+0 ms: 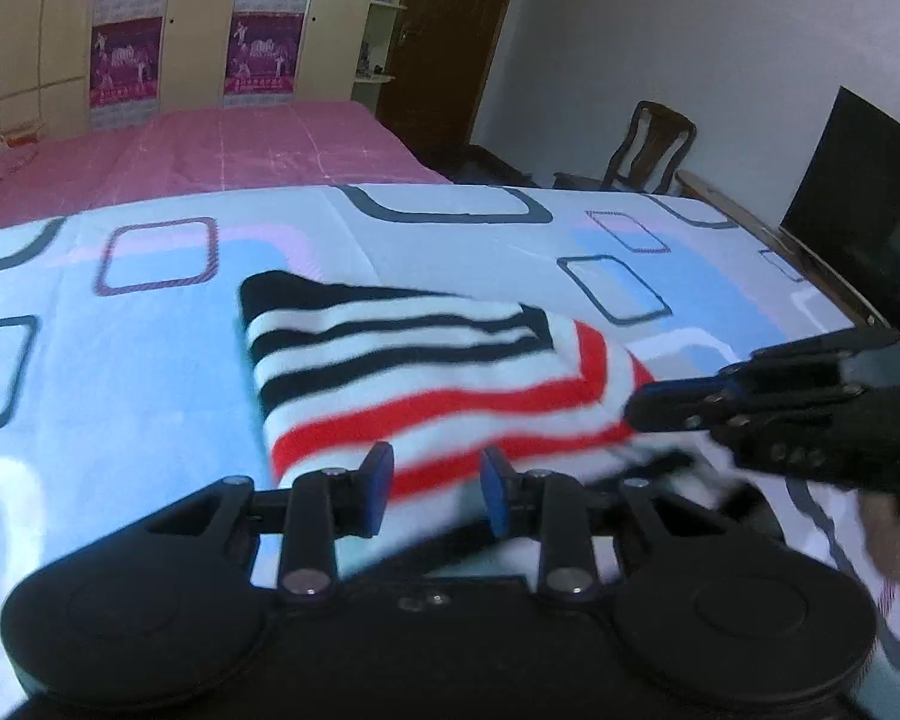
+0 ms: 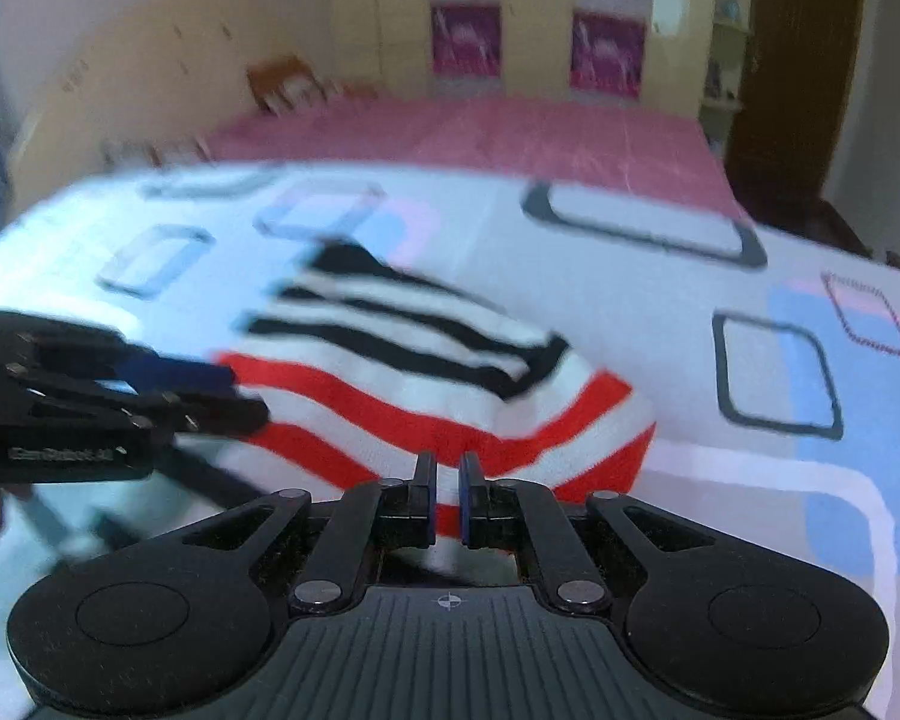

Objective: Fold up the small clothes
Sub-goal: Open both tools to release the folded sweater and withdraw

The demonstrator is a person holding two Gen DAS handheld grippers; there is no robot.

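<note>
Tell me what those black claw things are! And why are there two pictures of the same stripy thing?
Those claws are two-finger grippers, and a person holds one in each hand. Each has a small camera looking out along its fingers, so one picture comes from the left gripper and the other from the right gripper. Each picture also shows the other gripper at its side. On the patterned bed sheet lies a small striped garment, black, white and red, waiting to be folded. The right gripper's fingers are nearly together and seem to pinch its edge. The left gripper's fingers stand apart with cloth between them, but the blur hides whether they squeeze it.
</note>
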